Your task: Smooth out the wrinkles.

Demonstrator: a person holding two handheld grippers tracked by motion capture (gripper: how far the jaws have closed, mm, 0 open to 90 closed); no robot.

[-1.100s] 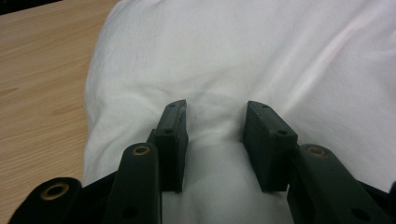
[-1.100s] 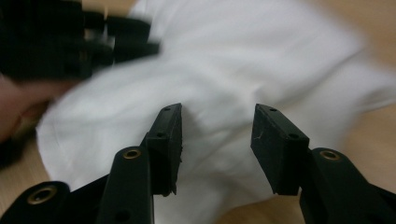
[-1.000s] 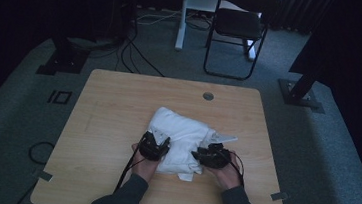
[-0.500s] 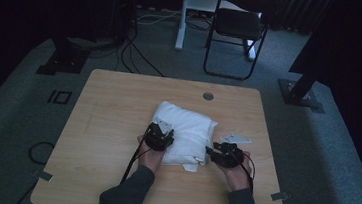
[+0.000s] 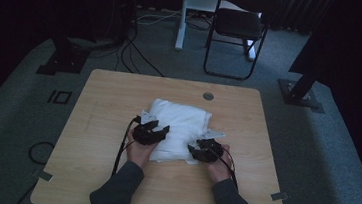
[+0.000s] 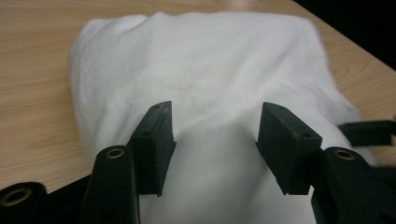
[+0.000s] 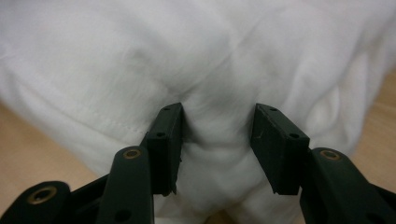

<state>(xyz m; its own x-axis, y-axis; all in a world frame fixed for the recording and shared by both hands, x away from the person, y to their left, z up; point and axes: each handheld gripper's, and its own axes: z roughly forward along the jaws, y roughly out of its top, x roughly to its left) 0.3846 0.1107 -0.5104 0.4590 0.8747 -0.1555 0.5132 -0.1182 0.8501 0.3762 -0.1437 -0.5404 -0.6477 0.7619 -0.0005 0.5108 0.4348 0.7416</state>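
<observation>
While the left claw [image 6: 212,135] has just opened, both claws stand apart over the white cloth [image 5: 179,127].

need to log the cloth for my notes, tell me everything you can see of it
The cloth is white, soft-looking fabric with a stitched hem, folded into a thick, rumpled bundle. It lies flat near the middle of the table. The left gripper is over its left edge and the right gripper at its near right corner, both with jaws apart, having just opened.

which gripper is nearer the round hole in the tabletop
Left. The left gripper sits over the folded white cloth's left side; the right gripper is at its near right corner, farther from the round hole.
</observation>
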